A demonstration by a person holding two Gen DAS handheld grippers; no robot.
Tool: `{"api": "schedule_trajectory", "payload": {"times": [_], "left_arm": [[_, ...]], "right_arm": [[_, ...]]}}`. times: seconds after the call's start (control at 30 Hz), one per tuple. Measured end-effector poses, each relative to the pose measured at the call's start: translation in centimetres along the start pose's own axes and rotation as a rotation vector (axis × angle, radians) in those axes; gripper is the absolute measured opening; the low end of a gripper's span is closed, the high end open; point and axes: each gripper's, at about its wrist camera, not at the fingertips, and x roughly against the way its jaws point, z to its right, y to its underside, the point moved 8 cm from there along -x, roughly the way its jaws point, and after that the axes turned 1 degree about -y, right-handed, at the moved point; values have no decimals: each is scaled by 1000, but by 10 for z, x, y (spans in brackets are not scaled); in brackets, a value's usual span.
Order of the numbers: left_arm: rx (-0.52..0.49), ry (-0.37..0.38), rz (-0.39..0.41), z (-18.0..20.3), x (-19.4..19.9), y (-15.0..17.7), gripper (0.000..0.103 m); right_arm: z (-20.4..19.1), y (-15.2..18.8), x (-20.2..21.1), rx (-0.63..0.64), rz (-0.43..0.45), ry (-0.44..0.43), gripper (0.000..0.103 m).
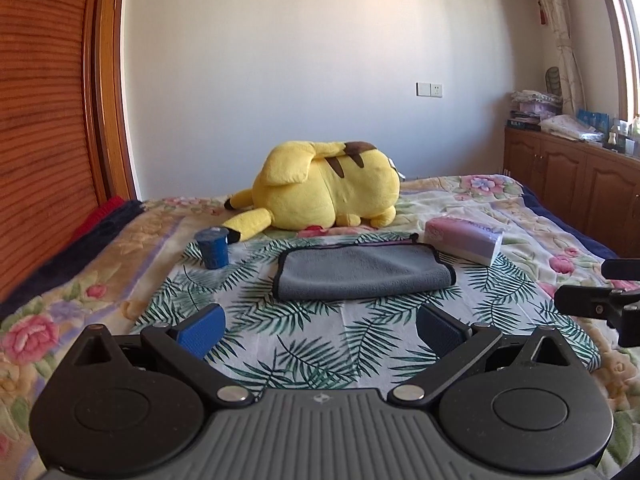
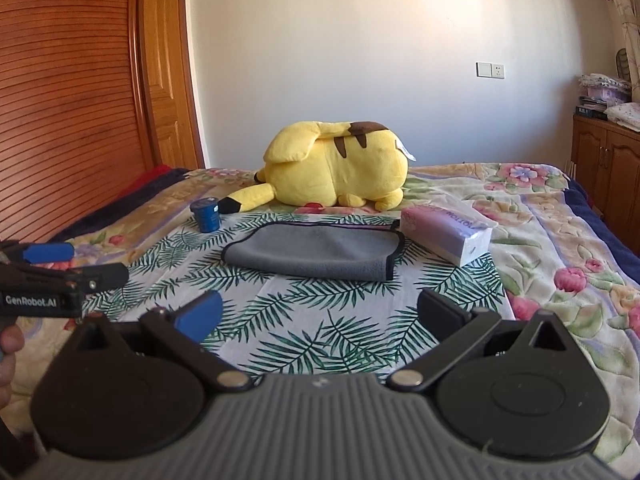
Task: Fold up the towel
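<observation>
A grey towel (image 1: 362,272) with dark edging lies folded in half on a palm-leaf cloth (image 1: 304,344) on the bed; it also shows in the right wrist view (image 2: 316,252). My left gripper (image 1: 320,328) is open and empty, held a little short of the towel's near edge. My right gripper (image 2: 320,316) is open and empty, also short of the towel. The left gripper shows at the left edge of the right wrist view (image 2: 76,264), and the right gripper's fingers (image 1: 592,300) at the right edge of the left wrist view.
A yellow plush toy (image 1: 328,192) lies behind the towel. A blue cup (image 1: 214,248) stands left of it, a tissue pack (image 1: 464,238) right of it. A wooden wardrobe (image 1: 44,120) is at left, cabinets (image 1: 568,176) at right.
</observation>
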Motion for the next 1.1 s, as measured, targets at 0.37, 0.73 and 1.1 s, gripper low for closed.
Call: {"api": "schedule_trajectory", "payload": {"times": [0.37,0.73,1.1], "left_arm": [[0,2,52,-1,9,-9,87],[11,-13,103,-5,16,-15,87],[20,-28,141,-9,22,-20,87]], "right_arm": [[6,-2,5,-13,33,27,103],[10,-7,12,-22,83,47,103],[14,-15,20,-9,148,92,103]]}}
